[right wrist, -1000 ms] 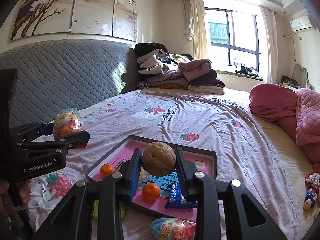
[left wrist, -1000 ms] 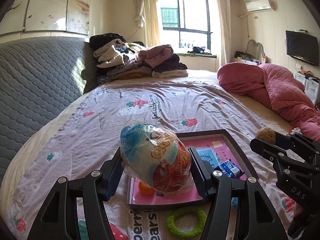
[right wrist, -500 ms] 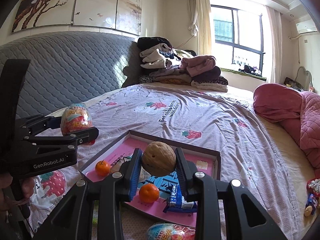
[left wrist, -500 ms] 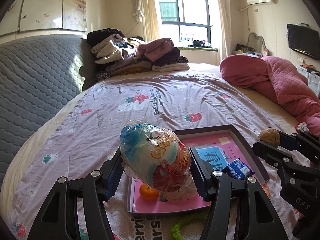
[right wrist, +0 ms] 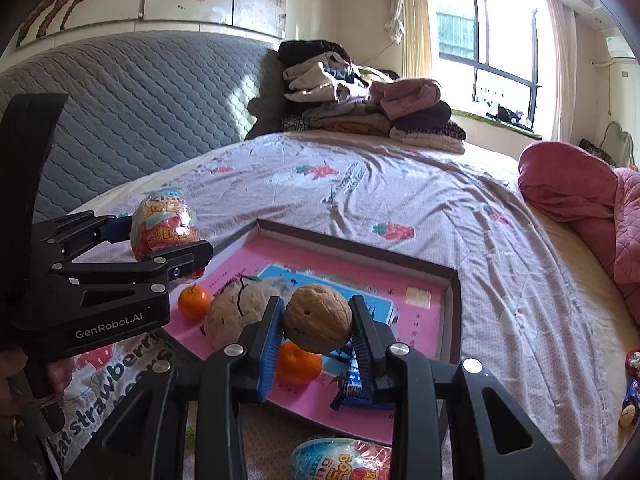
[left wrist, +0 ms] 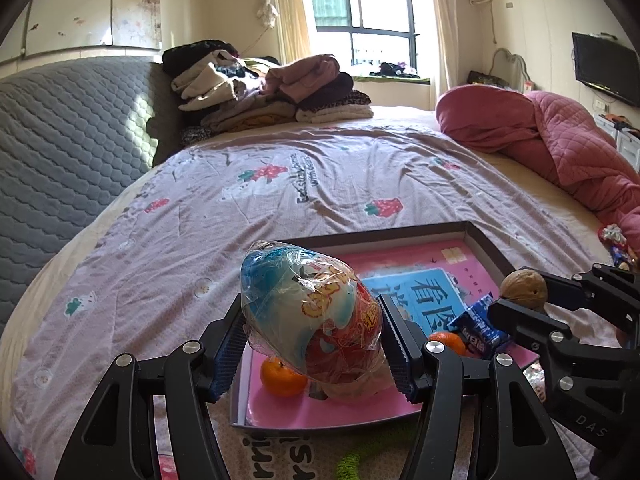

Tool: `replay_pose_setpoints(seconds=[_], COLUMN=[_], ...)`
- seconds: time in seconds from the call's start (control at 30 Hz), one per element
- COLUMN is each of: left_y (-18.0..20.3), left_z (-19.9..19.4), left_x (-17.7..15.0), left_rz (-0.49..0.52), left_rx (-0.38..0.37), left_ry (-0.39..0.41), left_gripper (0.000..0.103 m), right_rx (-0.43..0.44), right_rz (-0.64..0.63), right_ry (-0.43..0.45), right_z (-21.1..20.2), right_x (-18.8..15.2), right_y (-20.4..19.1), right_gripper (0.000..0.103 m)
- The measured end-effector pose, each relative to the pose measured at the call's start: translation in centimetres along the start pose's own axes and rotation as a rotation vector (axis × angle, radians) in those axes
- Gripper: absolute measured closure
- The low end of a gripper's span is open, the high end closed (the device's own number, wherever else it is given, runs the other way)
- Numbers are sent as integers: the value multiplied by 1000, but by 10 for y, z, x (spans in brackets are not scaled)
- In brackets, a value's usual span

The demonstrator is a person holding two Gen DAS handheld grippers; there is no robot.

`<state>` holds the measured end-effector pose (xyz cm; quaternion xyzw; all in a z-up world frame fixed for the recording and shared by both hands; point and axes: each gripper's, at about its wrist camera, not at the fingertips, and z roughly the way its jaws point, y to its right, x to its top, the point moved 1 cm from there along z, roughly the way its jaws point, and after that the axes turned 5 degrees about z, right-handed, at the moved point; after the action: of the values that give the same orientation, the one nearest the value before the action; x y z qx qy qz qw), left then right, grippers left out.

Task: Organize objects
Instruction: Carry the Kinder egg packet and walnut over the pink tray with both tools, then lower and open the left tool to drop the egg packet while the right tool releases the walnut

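Note:
My left gripper (left wrist: 312, 332) is shut on a plastic-wrapped toy egg (left wrist: 308, 312), blue and red, held above the near left part of a shallow dark-rimmed tray (left wrist: 486, 242) with a pink floor. My right gripper (right wrist: 318, 326) is shut on a brown walnut (right wrist: 318, 316) above the same tray (right wrist: 450, 276). In the right wrist view the left gripper (right wrist: 168, 242) and its egg (right wrist: 166, 224) show at the left. Inside the tray lie two small oranges (right wrist: 194, 302) (right wrist: 298, 362), a pale cracked lump (right wrist: 236, 314) and a blue snack packet (right wrist: 354, 386).
The tray rests on a strawberry-print bedsheet (left wrist: 280, 196). A second wrapped egg (right wrist: 340, 460) and a green ring (left wrist: 352, 464) lie before the tray. Small wrapped items (right wrist: 632, 392) sit at the right. Folded clothes (left wrist: 264, 88), a grey headboard (left wrist: 68, 140) and a pink quilt (left wrist: 556, 136) border the bed.
Both grippers have come down and forward over the tray, which now looks larger and nearer. The egg and the walnut stay gripped as before.

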<state>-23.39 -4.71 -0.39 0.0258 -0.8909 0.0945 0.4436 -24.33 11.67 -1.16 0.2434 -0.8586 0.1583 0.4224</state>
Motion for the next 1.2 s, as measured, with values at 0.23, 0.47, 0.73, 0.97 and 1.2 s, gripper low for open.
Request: replay_pose_setpoints(seconds=[0.23, 0.47, 0.73, 0.97, 1.2], left_y=[8, 16, 20, 22, 24], left_z=[18, 33, 43, 47, 48], left_x=[-14, -22, -27, -29, -32], left_rz=[21, 40, 42, 51, 54], left_rx=[-18, -40, -46, -53, -63], left_ry=[-42, -81, -105, -119, -125], left_gripper=[39, 39, 39, 39, 39], right_rx=[-4, -10, -12, -16, -24], right_rz=[22, 23, 20, 4, -13], right_ry=[-101, -164, -184, -190, -199], right_z=[24, 36, 40, 38, 38], right_x=[-18, -29, -32, -33, -34], right_y=[8, 9, 9, 7, 4], right_gripper=[70, 69, 69, 69, 69])
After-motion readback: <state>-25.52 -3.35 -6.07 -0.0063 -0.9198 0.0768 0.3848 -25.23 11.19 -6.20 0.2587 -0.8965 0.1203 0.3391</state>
